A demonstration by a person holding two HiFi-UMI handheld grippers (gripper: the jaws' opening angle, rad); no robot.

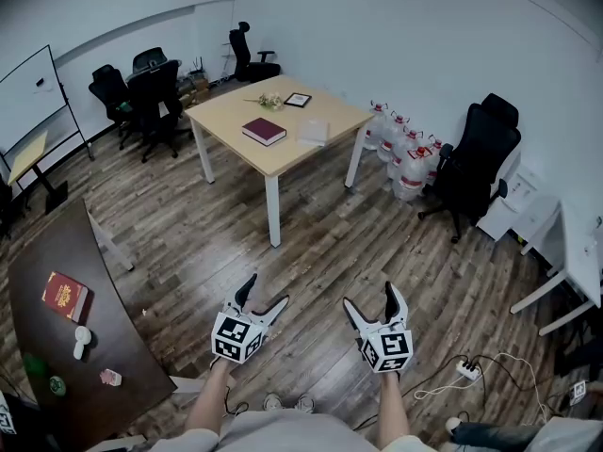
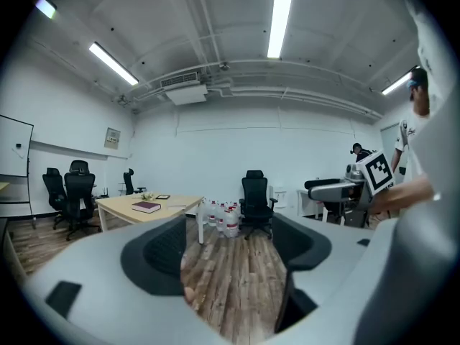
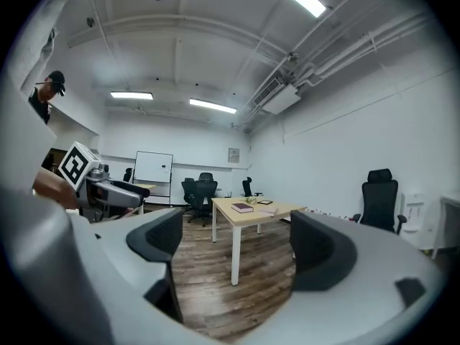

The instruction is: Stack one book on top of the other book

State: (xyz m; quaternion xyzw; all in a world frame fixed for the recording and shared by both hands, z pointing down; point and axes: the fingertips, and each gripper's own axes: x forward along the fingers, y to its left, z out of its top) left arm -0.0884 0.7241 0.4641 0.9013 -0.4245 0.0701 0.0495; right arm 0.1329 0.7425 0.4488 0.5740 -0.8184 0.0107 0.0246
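Note:
A dark maroon book [image 1: 264, 131] lies on the light wooden table [image 1: 226, 114] far ahead, with a pale whitish book [image 1: 314, 132] flat beside it to the right. Both show small in the left gripper view as the maroon book [image 2: 146, 207] and in the right gripper view as the maroon book [image 3: 242, 208] and pale book [image 3: 267, 210]. My left gripper [image 1: 260, 301] and right gripper [image 1: 371, 301] hover over the wood floor near my body, several steps short of the table. Both stand open with nothing between their jaws.
Water jugs [image 1: 405, 153] and a black office chair [image 1: 471, 168] stand right of the table. A dark brown table [image 1: 57, 347] at my left carries a red book [image 1: 66, 297] and small items. More chairs [image 1: 141, 88] and a whiteboard [image 1: 33, 97] are at the back left. A power strip [image 1: 468, 368] with cable lies on the floor at right.

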